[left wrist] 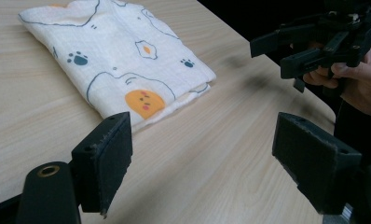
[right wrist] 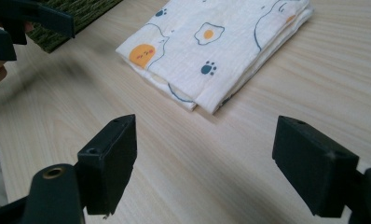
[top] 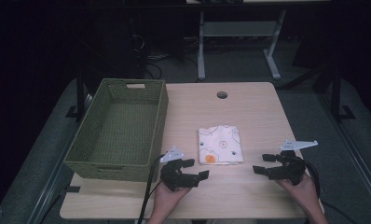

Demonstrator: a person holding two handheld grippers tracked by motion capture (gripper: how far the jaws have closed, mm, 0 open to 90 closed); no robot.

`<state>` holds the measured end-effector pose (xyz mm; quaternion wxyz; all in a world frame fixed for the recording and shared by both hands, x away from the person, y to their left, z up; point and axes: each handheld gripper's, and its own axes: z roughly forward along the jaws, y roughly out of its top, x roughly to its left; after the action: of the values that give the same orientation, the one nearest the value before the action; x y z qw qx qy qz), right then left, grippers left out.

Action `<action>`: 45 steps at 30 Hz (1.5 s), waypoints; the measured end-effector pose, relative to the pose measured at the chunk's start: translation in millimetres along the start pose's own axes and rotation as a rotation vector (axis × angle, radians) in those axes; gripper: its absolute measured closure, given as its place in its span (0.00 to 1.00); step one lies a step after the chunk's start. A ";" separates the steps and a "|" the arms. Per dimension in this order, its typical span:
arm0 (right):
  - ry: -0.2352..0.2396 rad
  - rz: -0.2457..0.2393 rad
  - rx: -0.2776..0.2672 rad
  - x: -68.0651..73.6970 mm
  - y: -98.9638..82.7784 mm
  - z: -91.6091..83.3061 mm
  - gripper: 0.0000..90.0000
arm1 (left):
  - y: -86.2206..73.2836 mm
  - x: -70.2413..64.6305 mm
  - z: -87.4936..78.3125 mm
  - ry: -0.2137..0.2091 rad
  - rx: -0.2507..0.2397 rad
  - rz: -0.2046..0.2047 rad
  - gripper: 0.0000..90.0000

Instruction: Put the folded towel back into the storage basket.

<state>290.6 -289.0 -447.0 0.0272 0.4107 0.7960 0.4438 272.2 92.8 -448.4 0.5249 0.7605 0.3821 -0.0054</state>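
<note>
My left gripper [top: 195,169] has its jaws spread wide with nothing between them, hovering over bare wood at the near edge of the table [top: 258,112]. In the left gripper view the folded cloth [left wrist: 120,56] lies just past its jaws, its nearest corner close to the left jaw but not touching it. My right gripper [top: 263,164] is spread apart too and holds nothing, near the table's right front corner, pointing in toward the cloth [top: 220,144]. In the right gripper view the cloth [right wrist: 216,44] sits ahead of the jaws, apart from both. The cloth is white, printed with paw marks, fried eggs and an orange face, folded into a neat square and lying flat between the two grippers and a little farther from me. Left of it, near the left gripper, stands the green woven basket [top: 83,144] along the table's left side.
</note>
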 end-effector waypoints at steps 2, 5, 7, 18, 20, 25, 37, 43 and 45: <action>0.000 -0.002 0.006 -0.9 3.8 0.2 0.24 | 2.2 1.2 1.9 0.002 0.007 0.001 0.22; 0.008 0.002 0.014 -3.5 9.2 1.2 0.23 | 5.4 3.2 5.2 0.007 0.006 -0.007 0.22; 0.004 -0.001 0.019 -4.4 12.7 1.6 0.23 | 6.7 4.1 6.7 0.010 0.009 -0.013 0.22; 0.022 -0.008 0.023 -8.3 30.1 6.0 0.24 | 12.3 7.0 15.8 0.025 0.011 -0.029 0.22; 0.029 0.001 0.026 -9.0 30.9 6.7 0.24 | 13.4 6.5 16.5 0.027 0.014 -0.026 0.22; 0.025 -0.006 0.052 -12.2 39.0 11.2 0.24 | 21.0 5.5 21.7 0.043 0.022 -0.014 0.22; 0.037 -0.008 0.066 -17.3 64.0 21.5 0.24 | 39.7 5.3 33.7 0.057 0.033 -0.016 0.23; 0.030 -0.017 0.091 -20.3 78.6 30.7 0.24 | 45.6 6.4 41.5 0.073 0.052 -0.013 0.25; 0.031 -0.021 0.106 -22.2 83.4 34.6 0.24 | 47.6 8.8 43.8 0.081 0.054 -0.021 0.25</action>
<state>371.9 -257.9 -414.2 -0.0020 0.3962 0.8231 0.4070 323.6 55.3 -433.9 0.4881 0.7699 0.4110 0.0096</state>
